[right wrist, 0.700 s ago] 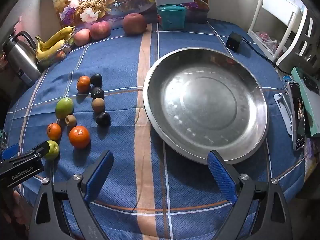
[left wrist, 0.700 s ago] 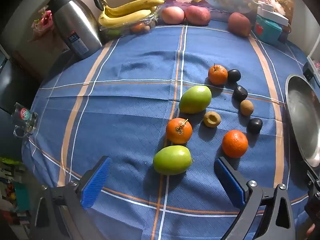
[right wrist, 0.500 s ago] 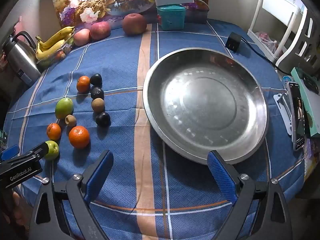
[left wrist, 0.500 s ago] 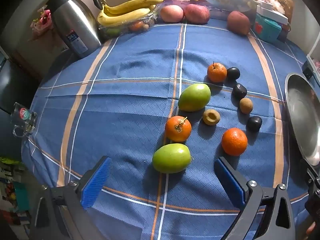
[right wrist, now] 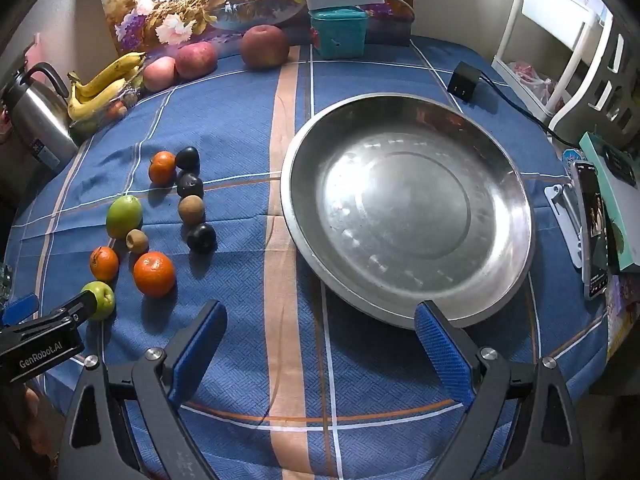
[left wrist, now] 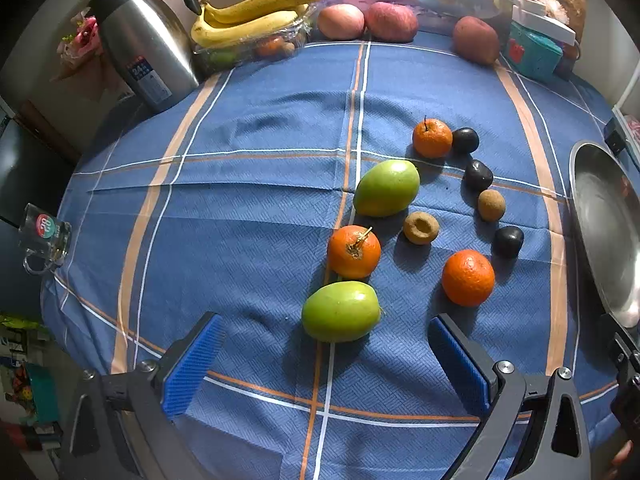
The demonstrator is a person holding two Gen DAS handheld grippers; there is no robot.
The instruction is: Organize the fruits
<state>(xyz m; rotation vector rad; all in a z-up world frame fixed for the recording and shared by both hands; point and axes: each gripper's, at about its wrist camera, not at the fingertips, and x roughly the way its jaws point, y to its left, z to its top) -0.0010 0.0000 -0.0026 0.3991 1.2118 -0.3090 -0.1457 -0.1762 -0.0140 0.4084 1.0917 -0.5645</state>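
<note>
- Two grippers frame the scene: your left gripper (left wrist: 326,358) hovers over the blue checked tablecloth (left wrist: 248,208) with its blue pads spread wide and nothing between them.
- Just ahead of those pads, roughly centred in the gap, lies the near green fruit (left wrist: 341,311) on the cloth.
- Your right gripper (right wrist: 320,338) is likewise spread apart and empty, its right pad in front of the near rim of the steel pan (right wrist: 408,210).
- Beyond the near green fruit sits a stemmed orange (left wrist: 354,252), almost touching it; to the right, apart from both, is a second orange (left wrist: 468,278).
- Further on, a small brown fruit with a hollow top (left wrist: 421,228) lies just beside the larger green fruit (left wrist: 387,188).
- A curving line of small fruits runs along the pan side: a dark plum (left wrist: 509,241), a brown round fruit (left wrist: 491,205), another dark plum (left wrist: 478,175) and a third (left wrist: 465,140), the last touching a small orange (left wrist: 432,138).
- The steel pan holds nothing and sits to the right of all the loose fruit, well apart from the green ones.
- At the far edge stand a steel kettle (left wrist: 144,44), bananas (left wrist: 252,16) on a plastic-wrapped tray, three reddish apples (left wrist: 390,22) and a teal box (right wrist: 339,32).
</note>
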